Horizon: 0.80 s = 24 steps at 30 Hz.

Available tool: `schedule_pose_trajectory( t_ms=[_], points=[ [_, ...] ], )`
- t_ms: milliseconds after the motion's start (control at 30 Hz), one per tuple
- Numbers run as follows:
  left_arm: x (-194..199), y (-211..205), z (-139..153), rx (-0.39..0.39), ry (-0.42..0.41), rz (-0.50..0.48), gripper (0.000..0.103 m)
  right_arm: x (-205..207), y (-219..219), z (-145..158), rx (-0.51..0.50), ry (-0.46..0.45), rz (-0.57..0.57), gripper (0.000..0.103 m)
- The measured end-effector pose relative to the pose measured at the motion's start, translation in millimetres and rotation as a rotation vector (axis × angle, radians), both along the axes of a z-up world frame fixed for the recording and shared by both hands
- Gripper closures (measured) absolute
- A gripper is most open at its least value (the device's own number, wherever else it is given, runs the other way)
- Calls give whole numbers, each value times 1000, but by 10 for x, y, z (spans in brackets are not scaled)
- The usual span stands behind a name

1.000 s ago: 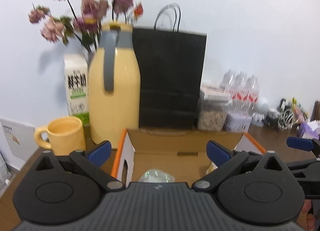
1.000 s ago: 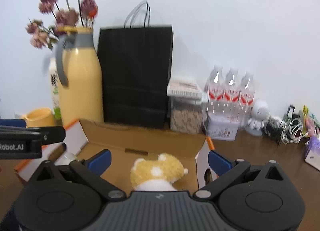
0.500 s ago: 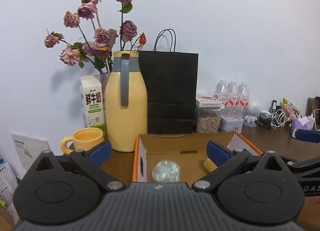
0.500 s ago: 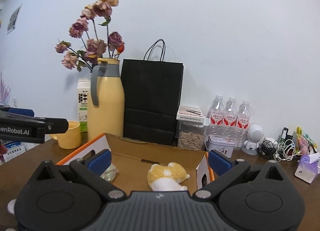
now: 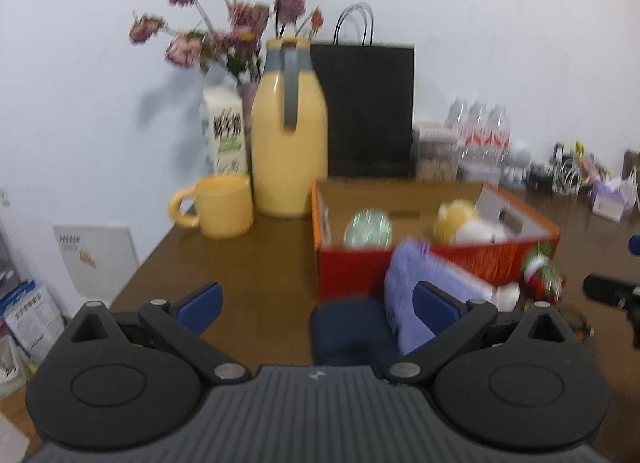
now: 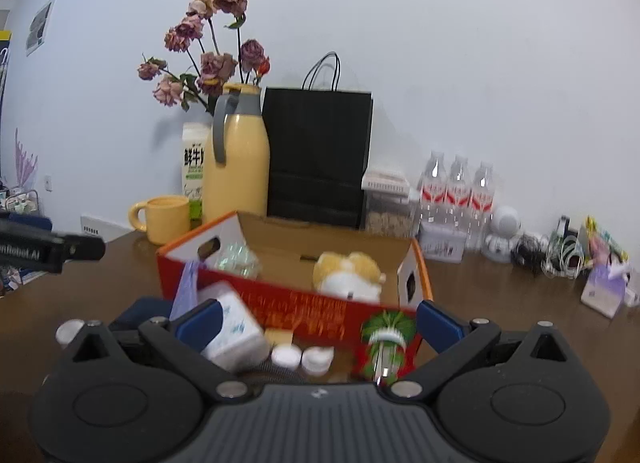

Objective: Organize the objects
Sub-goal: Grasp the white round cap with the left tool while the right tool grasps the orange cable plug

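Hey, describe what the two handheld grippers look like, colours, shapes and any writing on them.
Both look alike: the left gripper and right gripper have a ribbed dark grey body, two round black discs, black linkage arms with silver pivot pins, and blue pads on the jaws. In the right wrist view, the left gripper's black bar carries partly cut-off white lettering ending in "Robot.AI".

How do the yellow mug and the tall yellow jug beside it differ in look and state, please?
The yellow mug is short and wide, while the yellow jug stands far taller with a narrowing neck. The mug is open at the top; the jug carries a grey collar there. The mug's handle is yellow like its body; the jug's is grey. Both stand upright on the brown table, left of the orange box, in a matching pale yellow.
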<state>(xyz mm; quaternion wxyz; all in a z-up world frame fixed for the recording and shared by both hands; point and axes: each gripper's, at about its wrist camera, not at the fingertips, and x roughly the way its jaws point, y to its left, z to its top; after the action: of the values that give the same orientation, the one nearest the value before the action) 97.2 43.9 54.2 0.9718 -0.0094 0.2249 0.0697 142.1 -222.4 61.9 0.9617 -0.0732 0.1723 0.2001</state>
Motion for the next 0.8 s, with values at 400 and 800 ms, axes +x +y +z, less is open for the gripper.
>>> schedule_pose_trajectory(
  t_ms=[400,800],
  points=[
    [-324,-7,-614,-36,193,3,1,-184,-111,-459,-10,122,-6,0],
    [-396,-163,-770,-24,137,-12,64,-139,-202,-619,-11,166,-30,0]
  ],
)
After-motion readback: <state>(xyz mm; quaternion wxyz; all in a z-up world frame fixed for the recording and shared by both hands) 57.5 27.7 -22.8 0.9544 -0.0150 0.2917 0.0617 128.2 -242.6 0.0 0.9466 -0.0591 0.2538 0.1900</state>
